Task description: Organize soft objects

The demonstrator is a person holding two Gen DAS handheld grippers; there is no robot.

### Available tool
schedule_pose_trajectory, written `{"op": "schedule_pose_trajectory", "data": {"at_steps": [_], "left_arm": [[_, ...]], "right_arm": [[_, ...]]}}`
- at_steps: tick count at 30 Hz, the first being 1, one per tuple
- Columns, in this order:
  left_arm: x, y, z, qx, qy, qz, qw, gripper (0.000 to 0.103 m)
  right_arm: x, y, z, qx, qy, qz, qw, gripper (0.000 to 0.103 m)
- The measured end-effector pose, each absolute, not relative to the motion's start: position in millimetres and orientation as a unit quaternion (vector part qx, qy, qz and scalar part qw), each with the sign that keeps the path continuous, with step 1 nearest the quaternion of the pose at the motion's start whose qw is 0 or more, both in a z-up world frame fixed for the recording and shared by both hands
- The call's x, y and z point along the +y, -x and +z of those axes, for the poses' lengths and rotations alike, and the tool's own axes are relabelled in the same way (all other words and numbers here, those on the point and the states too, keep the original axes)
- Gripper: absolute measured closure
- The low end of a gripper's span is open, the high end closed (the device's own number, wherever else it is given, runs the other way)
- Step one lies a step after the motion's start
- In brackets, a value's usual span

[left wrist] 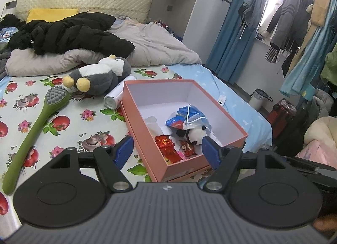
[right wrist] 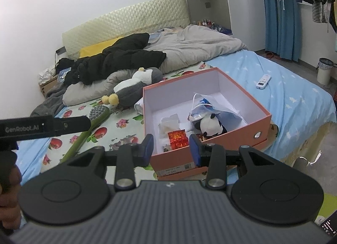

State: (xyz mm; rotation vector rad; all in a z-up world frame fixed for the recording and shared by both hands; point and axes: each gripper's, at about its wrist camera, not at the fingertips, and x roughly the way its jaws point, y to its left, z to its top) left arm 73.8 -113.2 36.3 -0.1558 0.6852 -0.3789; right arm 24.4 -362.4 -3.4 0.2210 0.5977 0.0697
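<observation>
An open pink box (left wrist: 145, 136) (right wrist: 242, 136) sits on the bed. Inside lie a small panda plush (left wrist: 194, 135) (right wrist: 209, 127), a blue and clear plastic bag (left wrist: 186, 117) (right wrist: 203, 107) and red shiny packets (left wrist: 165, 142) (right wrist: 178, 137). A large grey and white penguin plush (left wrist: 99, 74) (right wrist: 134, 84) lies on the bed behind the box. My left gripper (left wrist: 167, 149) is open and empty over the box's near edge. My right gripper (right wrist: 171, 148) is open and empty at the box's near left corner.
A green long-handled brush (left wrist: 33, 130) (right wrist: 88, 130) lies left of the box. A white can (left wrist: 114, 96) lies between plush and box. A black jacket (left wrist: 73, 33) and grey duvet (right wrist: 189, 43) fill the back. A white remote (right wrist: 263, 81) lies on the blue sheet.
</observation>
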Motion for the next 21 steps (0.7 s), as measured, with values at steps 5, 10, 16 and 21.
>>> {"op": "schedule_pose_trajectory", "data": {"at_steps": [5,10,16,21], "left_arm": [[-112.0,-72.6,32.1,0.341,0.08,-0.182,0.919,0.027],[-111.8,-71.2,28.4,0.346,0.083,-0.186,0.916,0.027],[-109.2,-71.7,28.4,0.343,0.085,-0.181,0.918,0.027],[-109.1,-73.0,28.5,0.346,0.086,-0.18,0.917,0.027]], "right_arm": [[-363.7,-23.4,-5.0,0.294,-0.111,0.027,0.949,0.063],[-363.1,-22.6,-8.5,0.299,-0.108,0.024,0.948,0.063],[-362.2,-22.5,-10.8,0.302,-0.109,0.026,0.947,0.063],[-363.3,-22.9,-10.9,0.302,-0.109,0.023,0.947,0.063]]}}
